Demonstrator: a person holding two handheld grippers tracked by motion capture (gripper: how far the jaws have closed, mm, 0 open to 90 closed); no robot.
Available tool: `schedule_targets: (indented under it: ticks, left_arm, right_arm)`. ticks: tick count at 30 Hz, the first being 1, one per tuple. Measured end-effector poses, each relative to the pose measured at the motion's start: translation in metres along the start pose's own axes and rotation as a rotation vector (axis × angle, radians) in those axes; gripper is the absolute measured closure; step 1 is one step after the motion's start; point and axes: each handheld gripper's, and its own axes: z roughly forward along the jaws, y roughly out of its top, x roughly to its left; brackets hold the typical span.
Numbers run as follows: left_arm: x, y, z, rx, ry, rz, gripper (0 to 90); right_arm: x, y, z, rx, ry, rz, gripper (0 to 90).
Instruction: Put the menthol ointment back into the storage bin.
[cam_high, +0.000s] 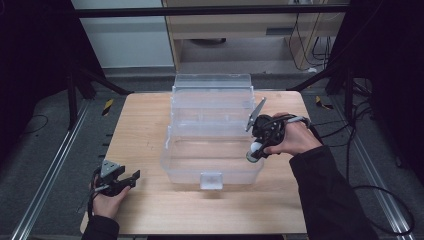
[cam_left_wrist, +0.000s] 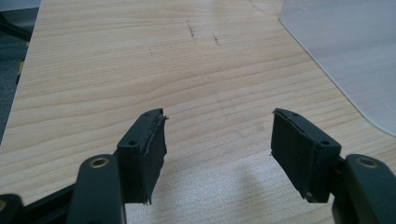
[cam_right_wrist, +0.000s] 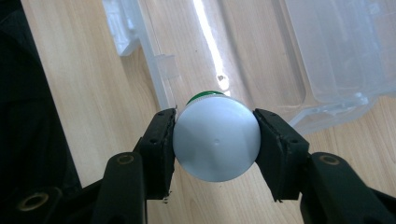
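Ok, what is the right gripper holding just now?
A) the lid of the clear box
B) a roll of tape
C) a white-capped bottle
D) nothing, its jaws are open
C: in the right gripper view the right gripper has its pads pressed on both sides of the round white cap of a bottle, above the open clear box.

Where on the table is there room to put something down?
The bare wood left of the clear plastic box, from the left tool up to the far edge, is free. So is the near strip in front of the box. The right side is crowded: the right tool holds a white-capped bottle there.
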Motion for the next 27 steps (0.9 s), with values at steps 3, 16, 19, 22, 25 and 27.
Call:
schedule_targets:
  ticks: [3,16,19,22,25,27]
  left_arm:
    - [0.0,0.0,0.0,-0.001,0.001,0.0,34.9]
    - [0.001,0.0,0.0,-0.006,0.002,0.002,35.0]
    - [0.001,0.0,-0.001,-0.004,0.004,0.005,35.1]
    - [0.001,0.0,0.0,-0.005,0.002,0.0,35.1]
    - [0.001,0.0,0.0,-0.004,0.005,0.003,35.1]
    - [0.001,0.0,0.0,-0.004,0.005,0.003,35.1]
  right_arm:
    - [-0.002,0.003,0.007,0.011,0.001,-0.012,50.6]
    - [-0.008,0.0,0.035,0.04,0.007,-0.018,50.6]
    - [-0.009,-0.003,0.041,0.043,0.015,-0.014,50.6]
    - [-0.01,-0.005,0.047,0.045,0.022,-0.013,50.6]
    - [-0.011,-0.007,0.05,0.05,0.025,-0.015,50.6]
    - [-0.01,-0.008,0.053,0.053,0.026,-0.017,50.6]
